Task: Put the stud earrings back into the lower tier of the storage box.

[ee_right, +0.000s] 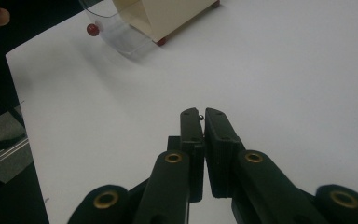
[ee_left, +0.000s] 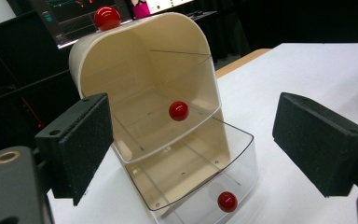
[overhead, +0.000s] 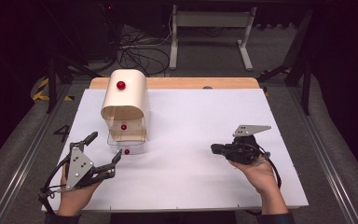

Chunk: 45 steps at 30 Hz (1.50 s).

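Note:
A cream cabinet (overhead: 126, 95) with a rounded top and a red knob (overhead: 120, 85) stands at the left of the white table (overhead: 191, 116). Its two clear drawers carry red knobs; the lower drawer (overhead: 128, 145) sticks out toward me, and its knob (ee_left: 227, 201) shows close up. My left gripper (overhead: 104, 147) is open just in front of that drawer, its pads (ee_left: 85, 144) spread wide and apart from the cabinet (ee_left: 168, 60). My right gripper (overhead: 216, 149) hovers at the right, pointing left, jaws shut (ee_right: 201, 116) with nothing I can make out between them.
The wooden table edge (overhead: 177, 83) runs behind the cabinet. Cables (overhead: 135, 51) and a white frame (overhead: 209, 28) lie on the floor beyond. Bare white surface spreads between the two grippers. In the right gripper view the drawer (ee_right: 121, 32) is far off at the top left.

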Each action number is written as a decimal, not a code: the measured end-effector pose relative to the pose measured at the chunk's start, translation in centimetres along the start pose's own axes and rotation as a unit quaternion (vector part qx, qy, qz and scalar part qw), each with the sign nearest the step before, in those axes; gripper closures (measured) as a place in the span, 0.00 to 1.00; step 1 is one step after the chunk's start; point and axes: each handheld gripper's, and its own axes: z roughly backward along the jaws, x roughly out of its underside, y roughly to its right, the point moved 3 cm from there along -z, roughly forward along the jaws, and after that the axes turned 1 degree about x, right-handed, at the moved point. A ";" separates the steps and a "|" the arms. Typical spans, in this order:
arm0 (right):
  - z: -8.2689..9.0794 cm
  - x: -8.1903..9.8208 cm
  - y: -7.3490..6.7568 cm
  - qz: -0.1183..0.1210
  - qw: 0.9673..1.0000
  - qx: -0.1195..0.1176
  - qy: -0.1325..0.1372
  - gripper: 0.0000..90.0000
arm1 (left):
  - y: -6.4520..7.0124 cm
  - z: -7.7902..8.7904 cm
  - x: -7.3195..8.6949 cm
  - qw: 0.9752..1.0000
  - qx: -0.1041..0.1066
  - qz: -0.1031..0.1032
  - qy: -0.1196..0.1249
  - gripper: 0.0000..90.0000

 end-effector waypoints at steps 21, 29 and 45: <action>-1.4 -2.3 -3.5 0.072 0.996 0.001 0.055 0.97 | 0.0 0.0 0.0 1.000 -0.001 -0.003 -0.002 0.14; -2.0 -3.0 -4.3 0.086 0.994 -0.001 0.072 0.97 | 0.0 0.0 0.0 1.000 0.004 0.001 -0.002 0.14; -3.7 -4.1 -5.6 0.101 0.986 -0.007 0.129 0.97 | -0.2 0.1 0.0 1.000 0.010 0.010 0.005 0.12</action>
